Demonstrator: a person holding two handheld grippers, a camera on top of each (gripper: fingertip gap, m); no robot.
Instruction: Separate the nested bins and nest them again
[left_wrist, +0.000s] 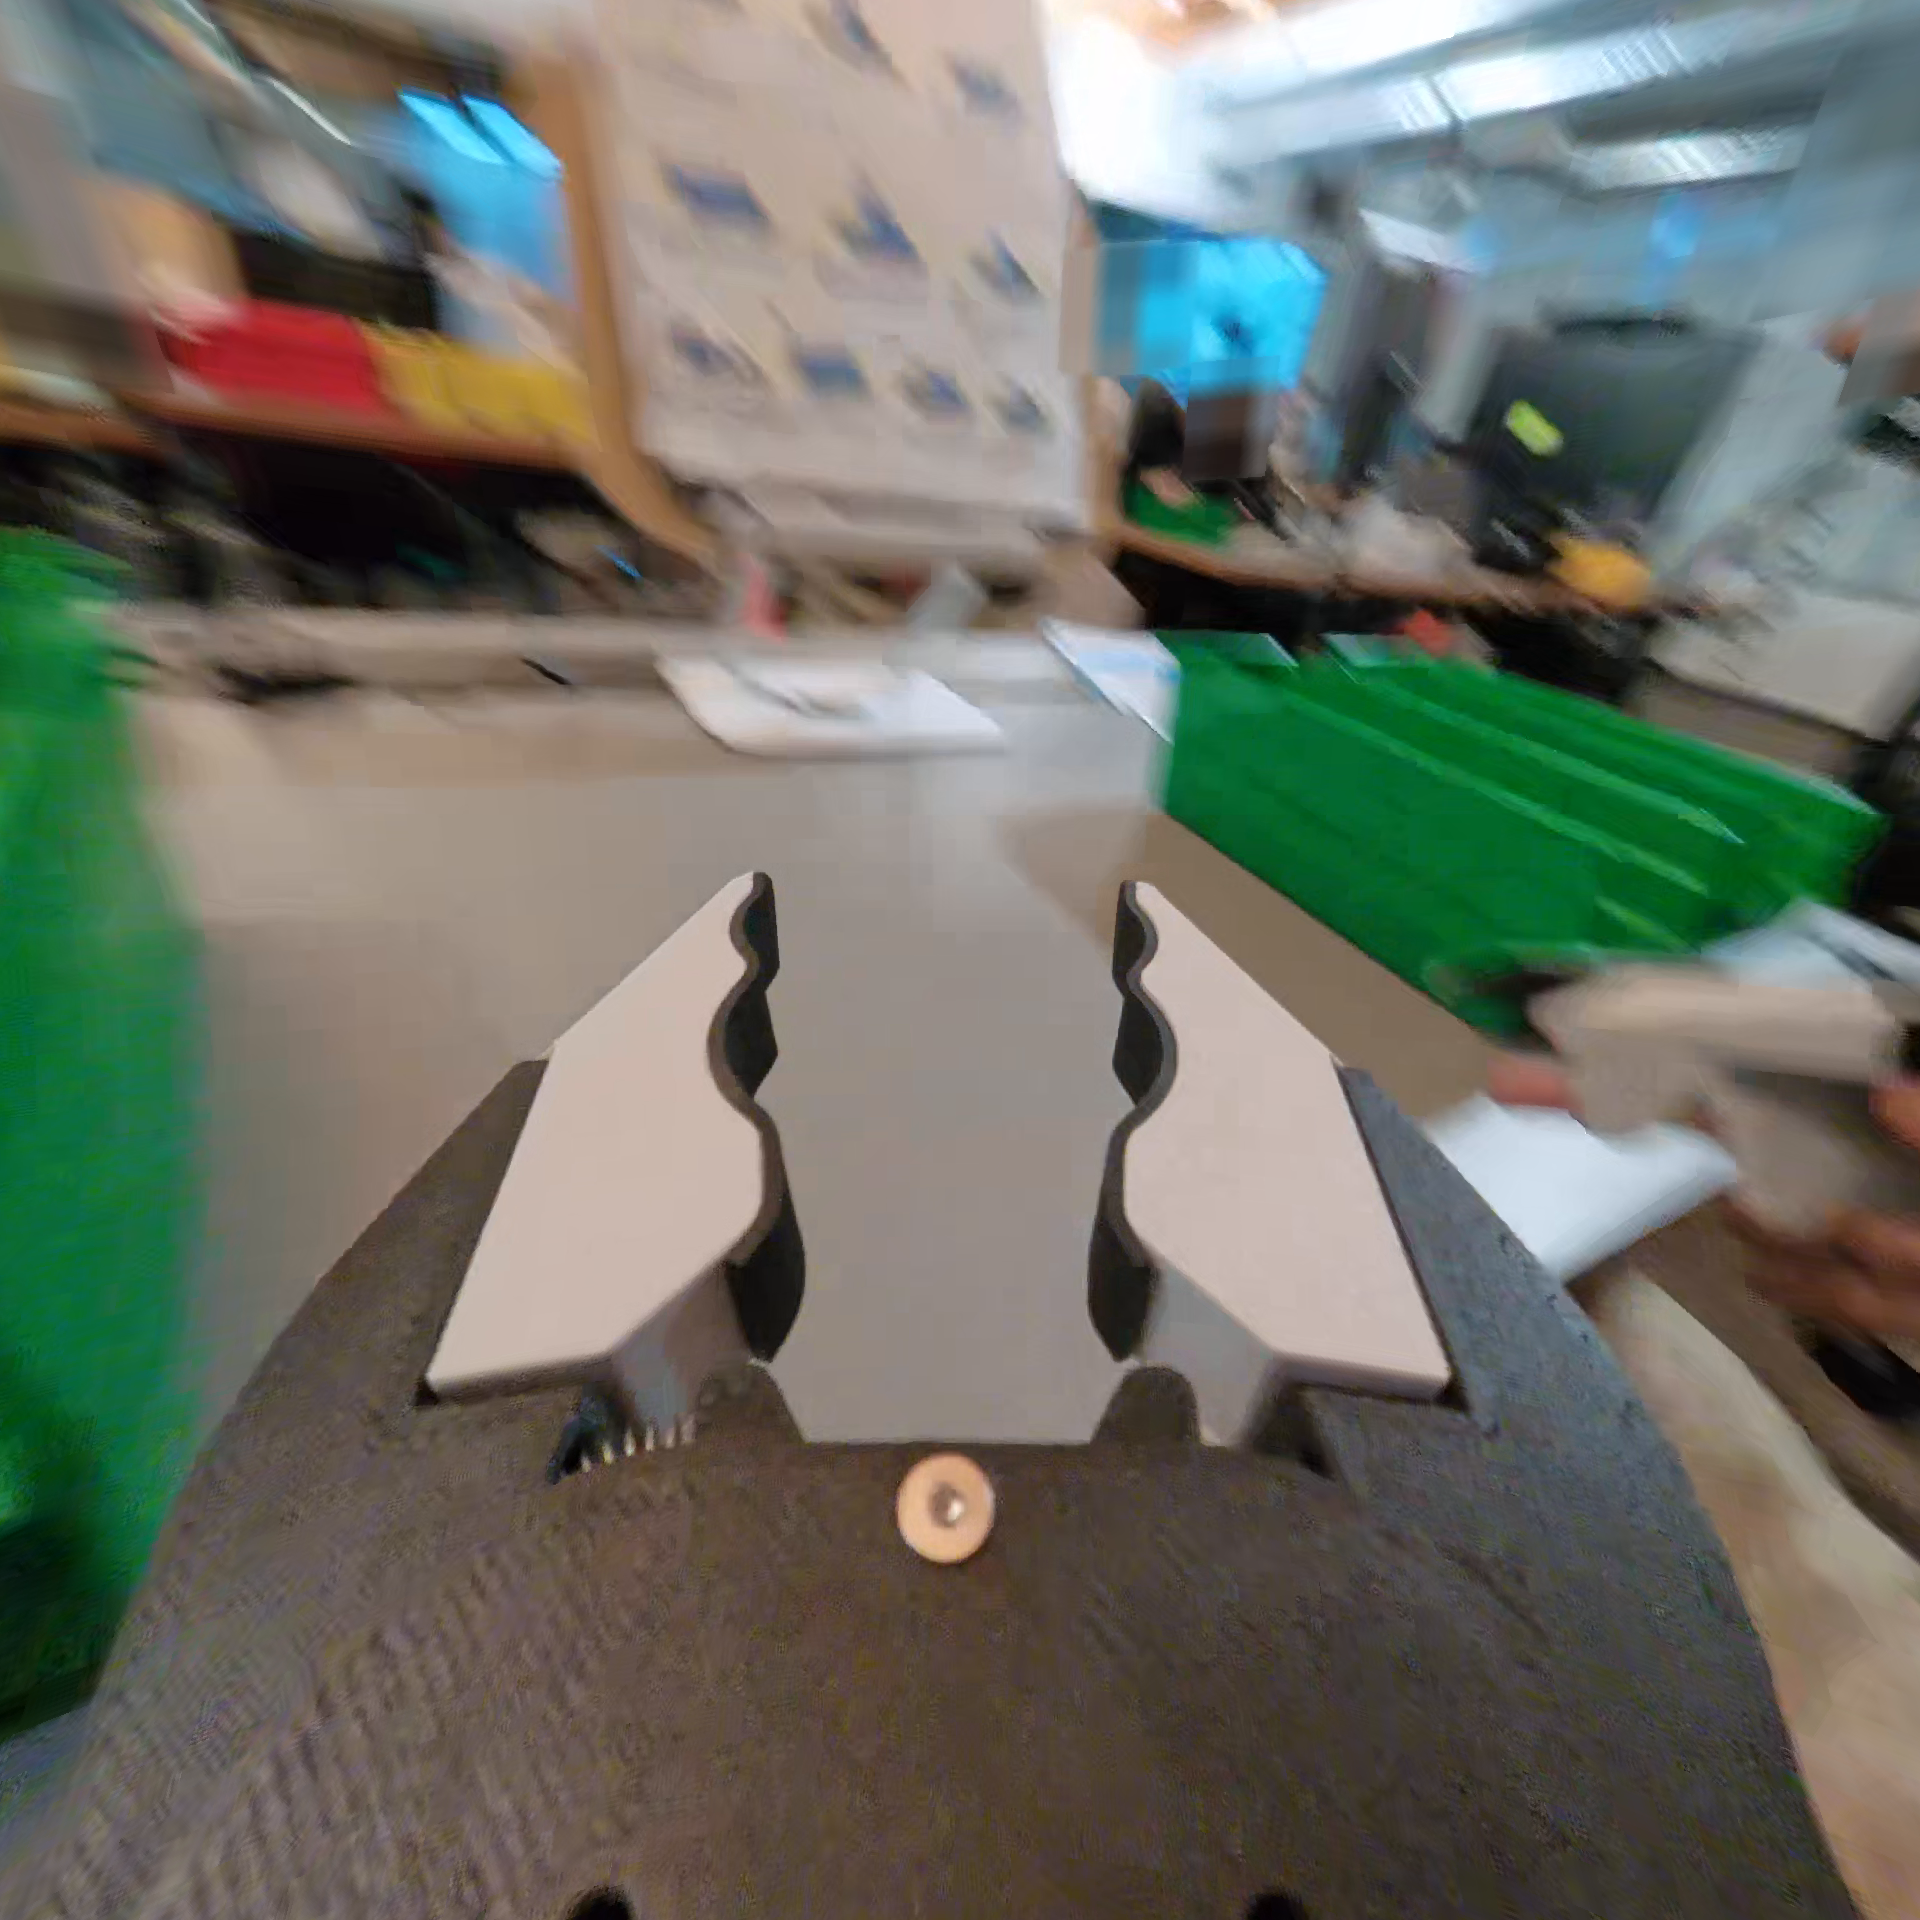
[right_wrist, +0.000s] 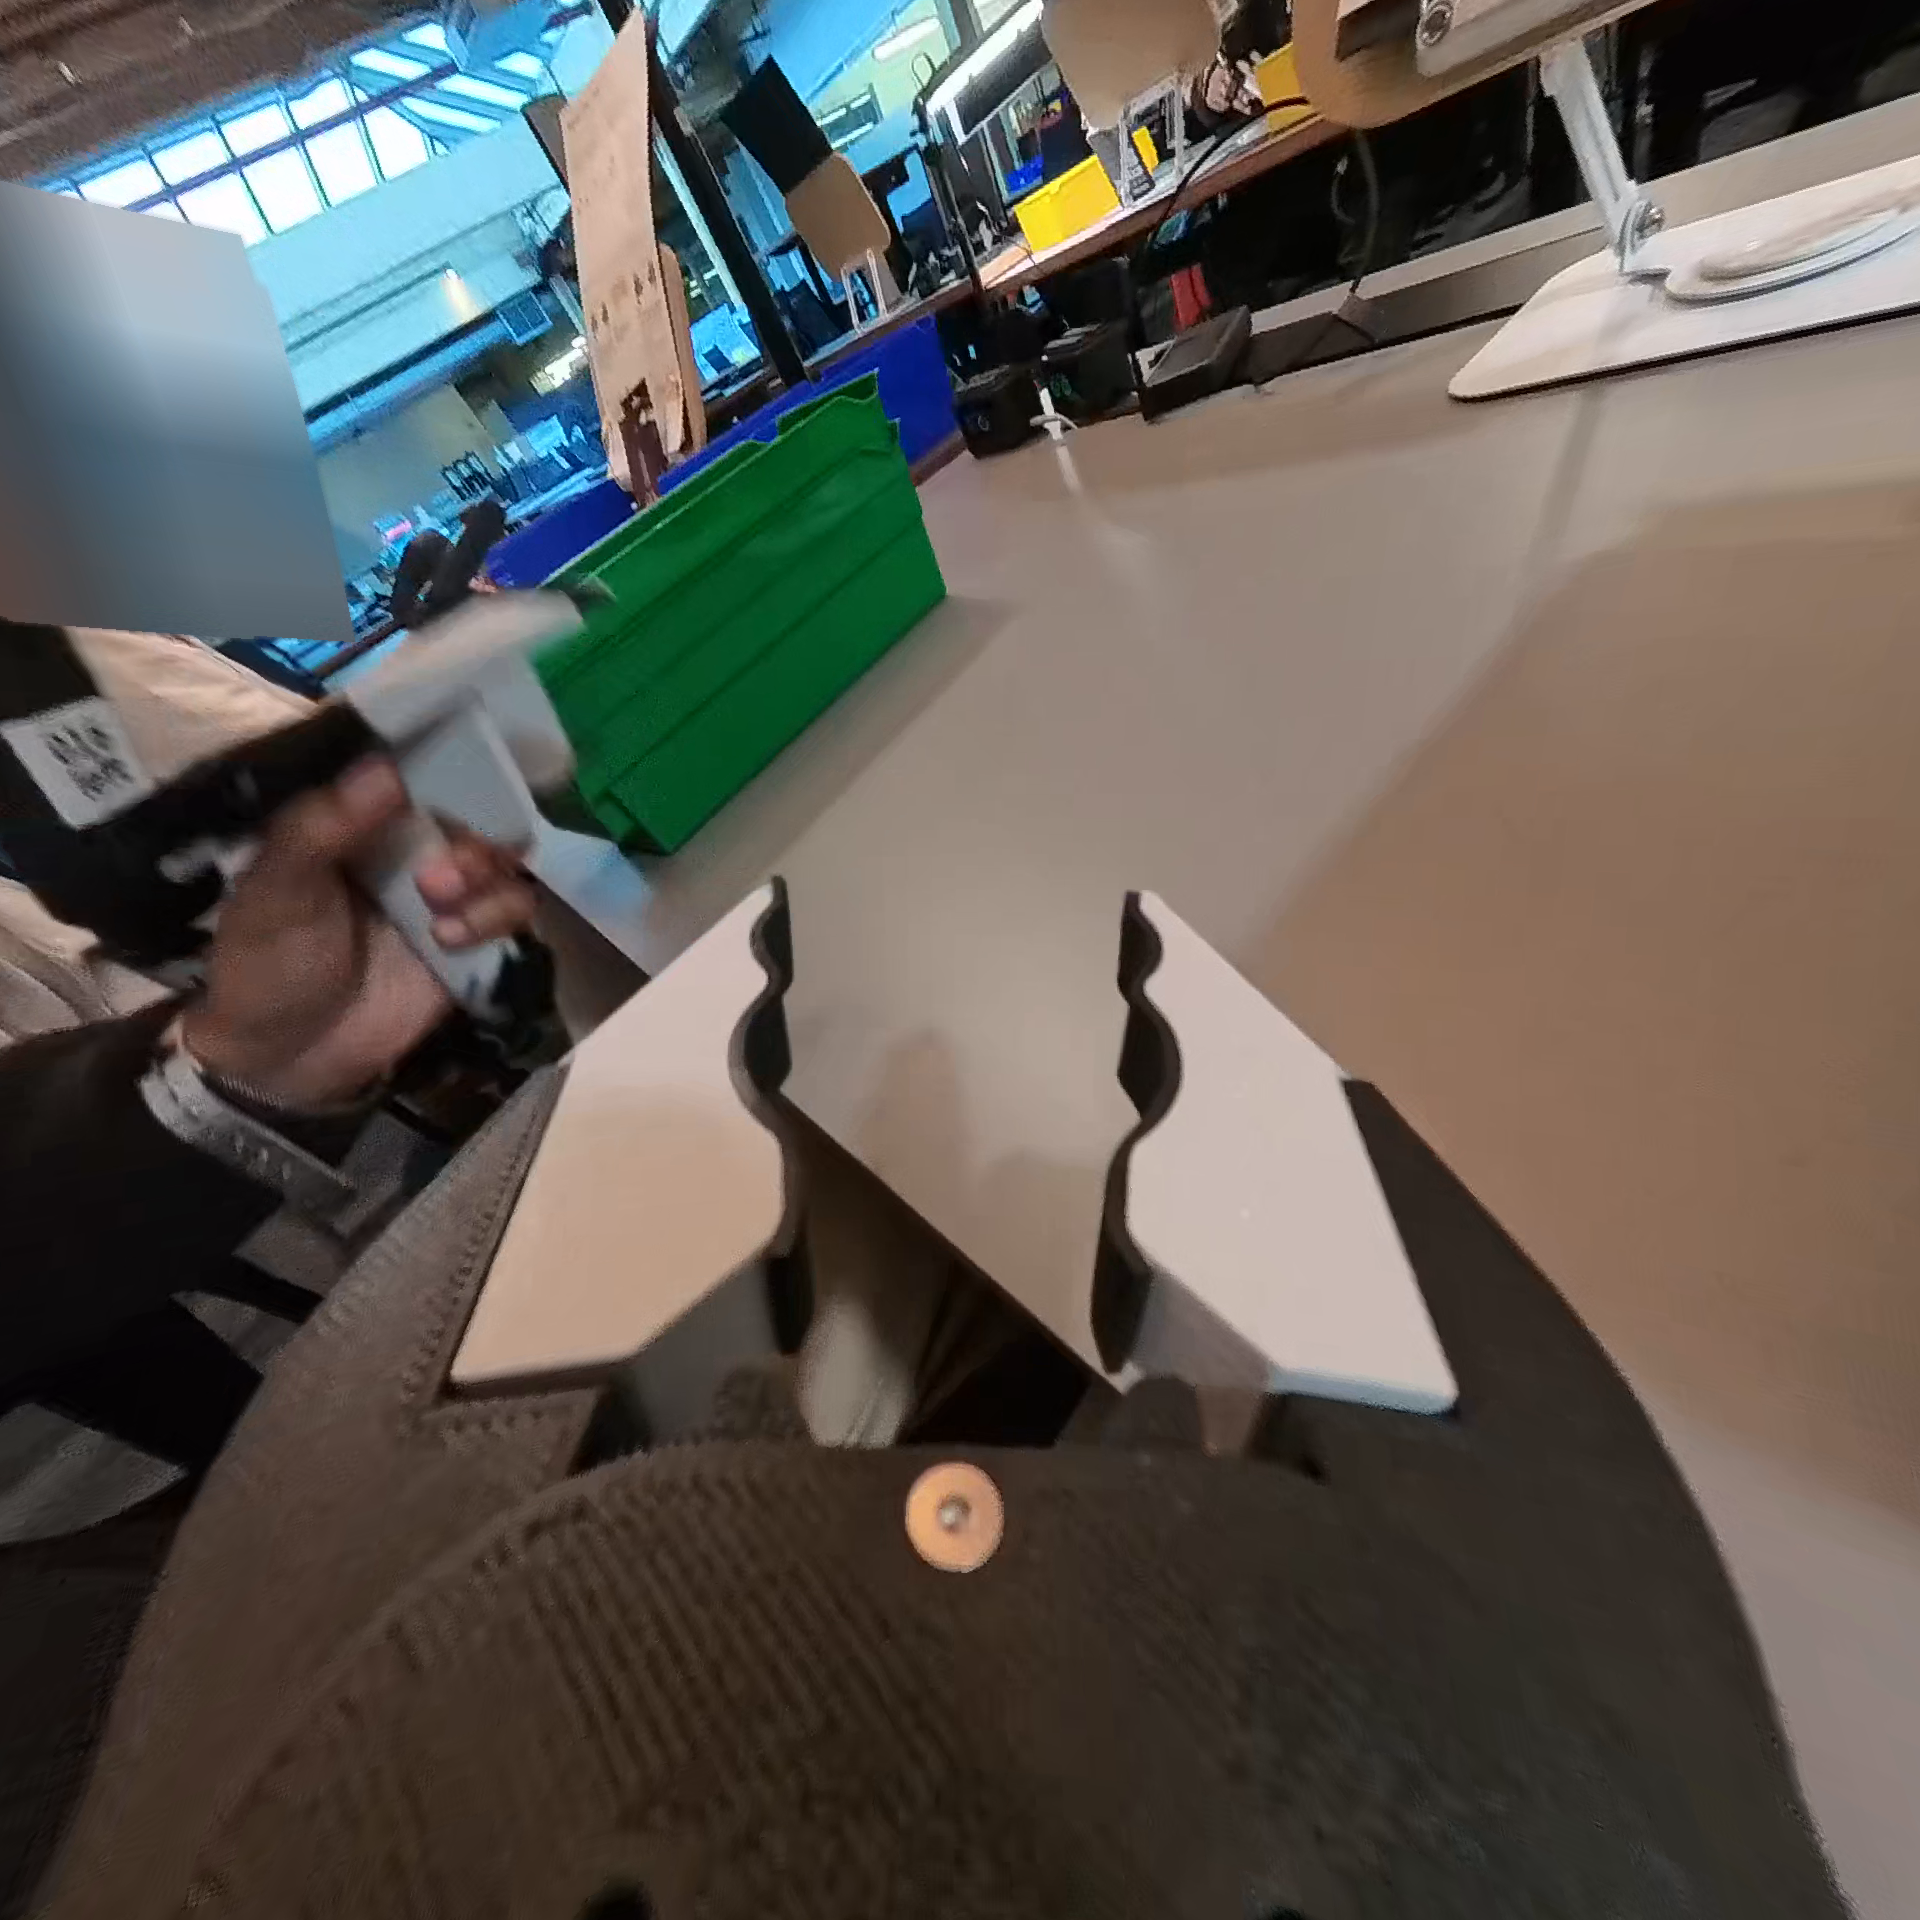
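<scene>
A stack of nested green bins (right_wrist: 748, 613) lies on the grey table (right_wrist: 1247, 644), ahead and to the left of my right gripper (right_wrist: 956, 899). That gripper is open and empty, low over the table's near edge. The stack also shows in the blurred left wrist view (left_wrist: 1455, 810), at the right. My left gripper (left_wrist: 945, 894) is open and empty above the table. A blurred green mass (left_wrist: 73, 1039) fills the left edge of that view. A hand holds the left gripper (right_wrist: 468, 707) close to the stack's near end. The right gripper (left_wrist: 1704, 1049) shows near the stack's corner.
A white monitor stand base (right_wrist: 1662, 312) sits at the far right of the table, with black boxes and cables (right_wrist: 1195, 353) behind. Blue bins (right_wrist: 914, 374) stand beyond the green stack. Papers (left_wrist: 831, 707) lie at the far side, and a white sheet (left_wrist: 1558, 1184) lies near the edge.
</scene>
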